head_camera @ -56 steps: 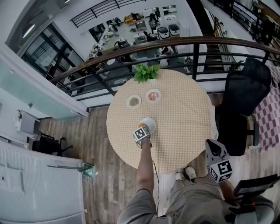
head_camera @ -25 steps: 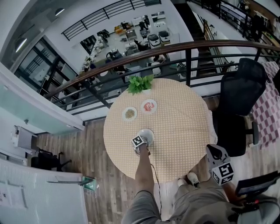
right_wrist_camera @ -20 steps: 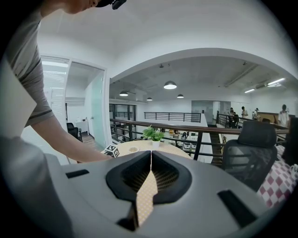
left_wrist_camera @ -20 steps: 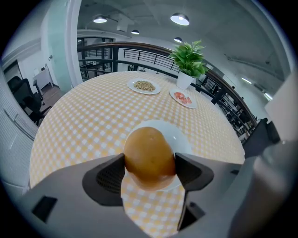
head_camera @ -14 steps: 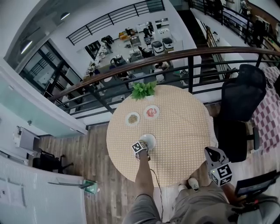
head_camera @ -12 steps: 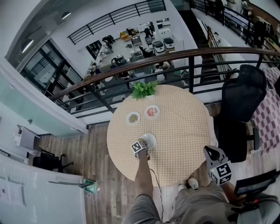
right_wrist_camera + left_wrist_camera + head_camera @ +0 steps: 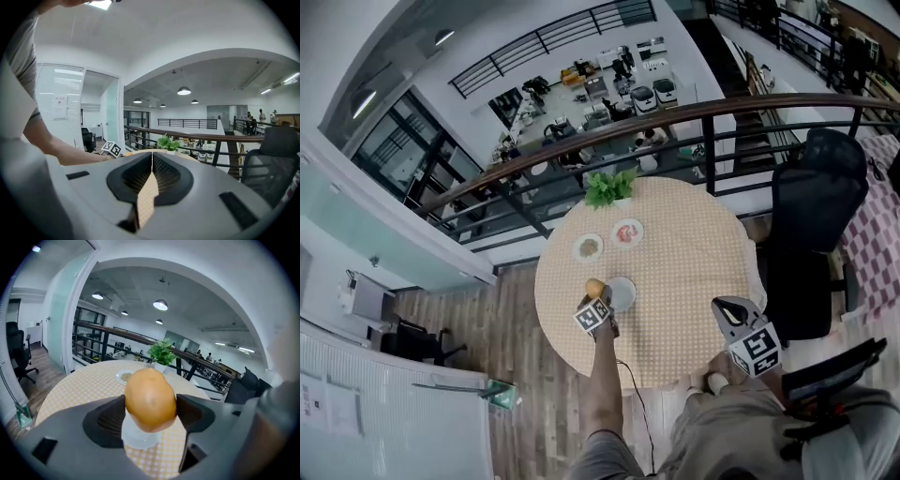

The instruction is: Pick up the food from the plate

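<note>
My left gripper (image 7: pixel 596 298) is shut on a round orange-brown piece of food (image 7: pixel 594 287), with a pad pressing on each side of it. The food hangs just left of a small white plate (image 7: pixel 623 294) on the round table (image 7: pixel 694 272). In the left gripper view the food (image 7: pixel 150 399) fills the gap between the jaws of my left gripper (image 7: pixel 150 411), and the white plate (image 7: pixel 139 440) shows bare below it. My right gripper (image 7: pixel 727 312) hovers off the table's near right edge. In the right gripper view my right gripper (image 7: pixel 152 164) has its jaws together with nothing between them.
Two more small plates with food (image 7: pixel 588 247) (image 7: pixel 627 232) sit farther back on the table, and a green potted plant (image 7: pixel 613 187) stands at its far edge. A black office chair (image 7: pixel 820 216) is at the right, and a dark railing (image 7: pixel 675 117) runs behind the table.
The left gripper has come up off the white plate and moved a little left with the food in it. The right gripper has drifted slightly left.
</note>
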### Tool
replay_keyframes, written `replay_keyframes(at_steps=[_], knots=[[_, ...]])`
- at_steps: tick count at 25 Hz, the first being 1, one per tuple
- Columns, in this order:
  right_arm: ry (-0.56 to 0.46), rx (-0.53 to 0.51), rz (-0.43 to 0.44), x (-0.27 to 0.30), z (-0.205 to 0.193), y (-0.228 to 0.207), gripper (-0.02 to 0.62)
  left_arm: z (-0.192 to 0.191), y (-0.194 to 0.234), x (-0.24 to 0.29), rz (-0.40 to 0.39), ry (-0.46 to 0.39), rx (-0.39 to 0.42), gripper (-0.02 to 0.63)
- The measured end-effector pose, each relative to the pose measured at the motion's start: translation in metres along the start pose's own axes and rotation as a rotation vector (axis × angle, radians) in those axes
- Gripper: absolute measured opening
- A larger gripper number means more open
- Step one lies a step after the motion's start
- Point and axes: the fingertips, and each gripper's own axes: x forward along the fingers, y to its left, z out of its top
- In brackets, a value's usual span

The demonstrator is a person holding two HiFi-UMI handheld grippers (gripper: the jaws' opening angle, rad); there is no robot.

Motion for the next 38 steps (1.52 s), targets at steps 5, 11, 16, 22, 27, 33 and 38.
replay_keyframes(at_steps=[5,11,16,22,27,33,38], knots=[[-0.038,-0.001,0.043,0.006,0.011,0.014,0.015,0.039,-0.036,-0.059,-0.056,-0.151,0.046,0.347],[-0.055,0.002,0.081,0.007,0.015,0.021,0.015,0.072,-0.09,-0.145,-0.147,-0.322,0.082,0.347],[-0.074,-0.001,0.102,0.005,0.022,0.023,0.015,0.095,-0.131,-0.228,-0.19,-0.466,0.141,0.347],[-0.102,0.002,0.125,0.005,0.03,0.026,0.015,0.103,-0.166,-0.325,-0.174,-0.618,0.258,0.347],[-0.109,-0.01,0.145,-0.002,0.031,0.033,0.015,0.103,-0.204,-0.405,-0.198,-0.769,0.378,0.347],[-0.118,-0.031,0.164,-0.007,0.028,0.035,0.015,0.091,-0.229,-0.447,-0.191,-0.84,0.411,0.348],[-0.107,-0.034,0.184,-0.012,0.024,0.041,0.015,0.085,-0.231,-0.444,-0.193,-0.814,0.397,0.348]])
